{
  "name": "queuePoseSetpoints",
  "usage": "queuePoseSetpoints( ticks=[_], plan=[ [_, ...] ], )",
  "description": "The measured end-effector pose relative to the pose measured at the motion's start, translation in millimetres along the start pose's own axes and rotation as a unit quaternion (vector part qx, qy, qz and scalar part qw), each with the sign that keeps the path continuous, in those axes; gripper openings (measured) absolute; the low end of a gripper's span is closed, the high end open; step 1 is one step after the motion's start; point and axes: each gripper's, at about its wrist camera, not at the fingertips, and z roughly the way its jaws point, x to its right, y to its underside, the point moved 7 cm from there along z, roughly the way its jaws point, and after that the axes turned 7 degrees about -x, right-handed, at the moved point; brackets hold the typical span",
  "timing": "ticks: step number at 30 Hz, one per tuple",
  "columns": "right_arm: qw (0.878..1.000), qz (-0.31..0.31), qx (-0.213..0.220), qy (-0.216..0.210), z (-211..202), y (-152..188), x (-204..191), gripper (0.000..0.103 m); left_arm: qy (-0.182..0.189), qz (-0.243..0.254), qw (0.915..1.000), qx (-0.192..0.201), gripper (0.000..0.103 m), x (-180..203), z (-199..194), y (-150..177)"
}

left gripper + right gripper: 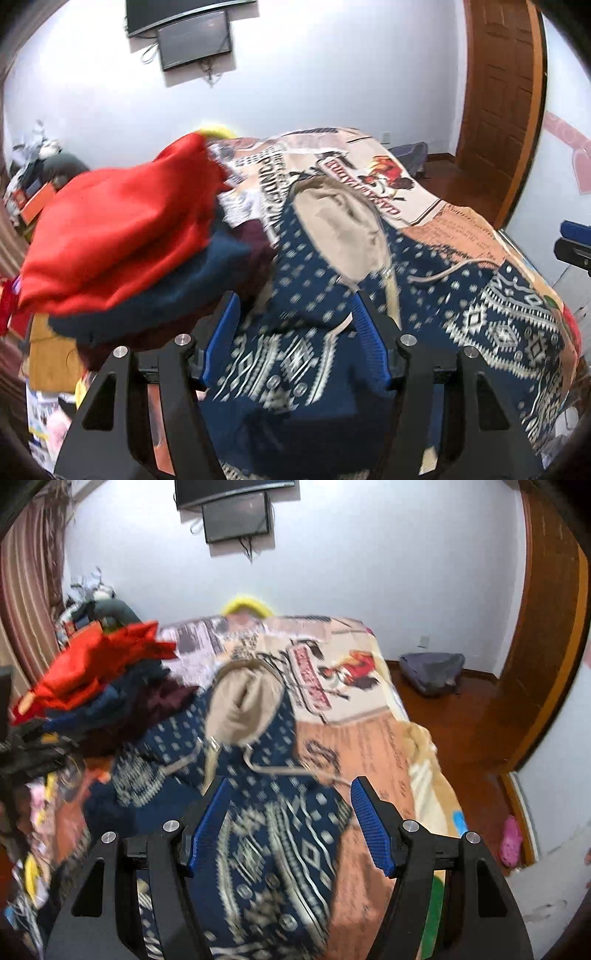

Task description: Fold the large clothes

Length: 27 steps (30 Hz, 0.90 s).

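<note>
A navy hoodie point(295, 354) with a cream geometric pattern lies spread on the bed, its beige-lined hood point(343, 221) toward the far end; it also shows in the right wrist view point(273, 830), with the hood point(240, 705) and a drawstring. My left gripper point(293, 299) is open just above the hoodie's body, nothing between its blue pads. My right gripper point(290, 786) is open over the hoodie's right part, empty. The images are motion-blurred.
A pile of folded clothes, red on top point(122, 229), sits on the bed's left side point(96, 675). The bed has a printed cover point(351, 701). A wooden door point(498, 110), a grey bag on the floor point(432, 672) and wall screens point(236, 517) are beyond.
</note>
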Motion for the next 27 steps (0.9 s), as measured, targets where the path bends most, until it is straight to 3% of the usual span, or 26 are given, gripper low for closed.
queuePoseSetpoints(
  ticks=[7,15,21,24,27],
  plan=[
    [1.0,0.004,-0.015,-0.012,43.3,-38.1,-5.4,0.064,0.017,-0.007,0.9993,-0.034,0.062,12.7,51.9,-30.7],
    [0.994,0.022,-0.097,-0.043,125.1,-59.8,-9.6,0.064,0.03,-0.006,0.9942,-0.103,0.051,27.8,132.2,-30.9],
    [0.979,0.067,-0.181,-0.061,196.1,-62.2,0.2,0.064,0.009,-0.022,0.989,-0.146,0.051,21.2,183.9,-24.4],
    [0.969,0.097,-0.216,-0.068,225.7,-57.3,4.4,0.064,0.046,-0.057,0.9829,-0.169,0.05,14.3,203.7,-19.6],
    [0.959,0.122,-0.242,-0.08,248.1,-49.7,6.6,0.064,0.057,-0.065,0.9834,-0.16,0.049,13.0,207.7,-21.6]
  ],
)
